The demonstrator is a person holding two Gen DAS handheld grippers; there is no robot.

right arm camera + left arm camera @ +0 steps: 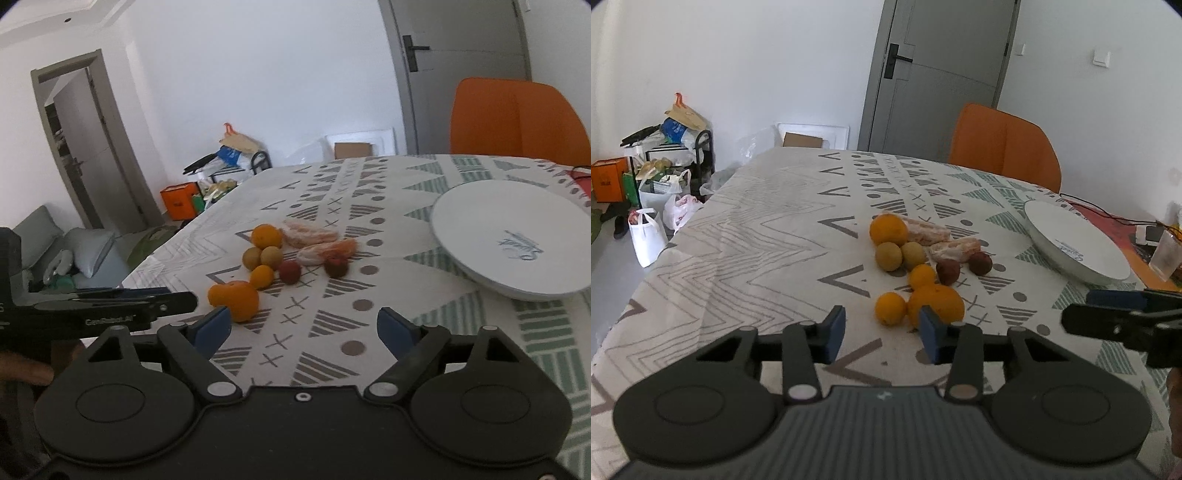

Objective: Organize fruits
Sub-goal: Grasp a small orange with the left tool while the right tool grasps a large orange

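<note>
Fruits clustered mid-surface, plate beside; left gripper and right gripper held with jaws spread, empty

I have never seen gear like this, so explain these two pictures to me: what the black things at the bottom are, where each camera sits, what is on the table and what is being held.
No robot here: a person holds a two-finger gripper in each hand, and each carries a fisheye camera looking along its fingers. One picture comes from the left gripper, the other from the right gripper; each also shows in the other's view. Both are open and hold nothing. On the patterned tablecloth lies a cluster of fruit: a large orange nearest the left gripper, smaller oranges, two yellow-green round fruits, two dark red ones and two peeled citrus pieces. To the right sits a white plate, apparently upside down. An orange chair stands behind the table.
</note>
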